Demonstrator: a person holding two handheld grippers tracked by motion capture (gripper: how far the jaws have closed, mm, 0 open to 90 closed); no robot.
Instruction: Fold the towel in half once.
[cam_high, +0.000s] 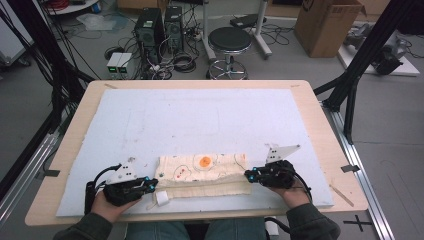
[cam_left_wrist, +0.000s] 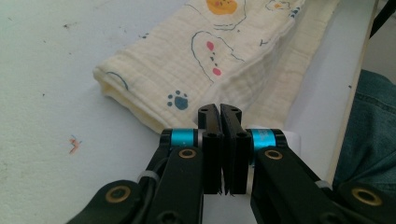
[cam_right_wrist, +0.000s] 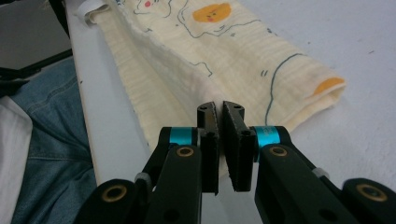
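A folded cream cloth (cam_high: 205, 170) printed with cartoon shapes and an orange blob lies near the front edge of a pale mat (cam_high: 200, 115). My left gripper (cam_high: 151, 184) sits at the cloth's left near corner. In the left gripper view the cloth (cam_left_wrist: 187, 60) bunches up to the left gripper (cam_left_wrist: 219, 109), whose jaws are pressed together on its near edge. My right gripper (cam_high: 247, 175) is at the cloth's right near corner. In the right gripper view a ridge of cloth (cam_right_wrist: 233, 51) rises into the right gripper (cam_right_wrist: 220, 106), pinched between almost closed jaws.
The mat covers most of a wooden table (cam_high: 320, 115). A white label (cam_high: 162, 198) hangs off the cloth's near edge. A thin wooden stick (cam_high: 341, 195) lies at the front right. Beyond the table stand a stool (cam_high: 229, 42) and a cardboard box (cam_high: 325, 25).
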